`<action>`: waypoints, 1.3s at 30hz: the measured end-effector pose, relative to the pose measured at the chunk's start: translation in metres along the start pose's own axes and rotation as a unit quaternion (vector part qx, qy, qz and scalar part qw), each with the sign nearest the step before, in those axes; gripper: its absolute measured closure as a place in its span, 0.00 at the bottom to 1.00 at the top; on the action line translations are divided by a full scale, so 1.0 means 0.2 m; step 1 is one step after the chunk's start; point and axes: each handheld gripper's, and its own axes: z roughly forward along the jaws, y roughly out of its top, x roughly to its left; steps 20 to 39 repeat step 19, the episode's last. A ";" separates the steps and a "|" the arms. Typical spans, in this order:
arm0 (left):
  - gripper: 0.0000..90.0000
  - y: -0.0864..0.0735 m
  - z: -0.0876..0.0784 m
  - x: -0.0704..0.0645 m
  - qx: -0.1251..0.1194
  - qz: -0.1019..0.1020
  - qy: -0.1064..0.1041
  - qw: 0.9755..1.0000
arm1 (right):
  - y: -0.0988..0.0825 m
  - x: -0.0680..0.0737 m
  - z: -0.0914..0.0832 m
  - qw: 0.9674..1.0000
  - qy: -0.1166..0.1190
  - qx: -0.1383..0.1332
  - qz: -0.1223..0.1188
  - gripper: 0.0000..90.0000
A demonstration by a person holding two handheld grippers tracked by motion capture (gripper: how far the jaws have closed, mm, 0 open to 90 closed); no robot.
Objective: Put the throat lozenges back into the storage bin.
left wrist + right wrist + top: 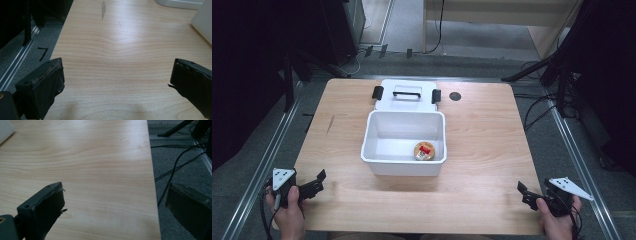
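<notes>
A white open box [371, 135] stands in the middle of the wooden table [484, 150]. Inside it, near the front right corner, lies a small round tan object with a red patch [424, 150]. The box's white lid [407, 102], with a black handle and two black latches, lies flat just behind it. My left gripper [318, 181] rests at the table's front left corner, open, with bare wood between its jaws [117, 70]. My right gripper [527, 194] sits at the front right corner, also open and holding nothing [115, 192]; one of its jaws hangs past the table's right edge.
A small black round mark [455, 96] sits on the table right of the lid. Cables [175, 165] lie on the grey floor past the right edge. Metal rails run along both sides of the table. The box's corner [203, 22] shows at the left gripper view's upper right.
</notes>
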 end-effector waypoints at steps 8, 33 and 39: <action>0.00 0.00 0.00 0.00 0.001 0.000 0.000 1.000 | -0.04 0.00 -0.01 1.000 -0.001 -0.005 0.006 0.03; 0.00 0.00 0.00 0.00 0.001 -0.001 0.000 1.000 | -0.07 0.02 0.01 1.000 -0.006 -0.006 0.008 0.07; 0.00 0.00 0.00 0.00 0.001 -0.001 0.000 1.000 | -0.07 0.02 0.01 1.000 -0.006 -0.006 0.008 0.07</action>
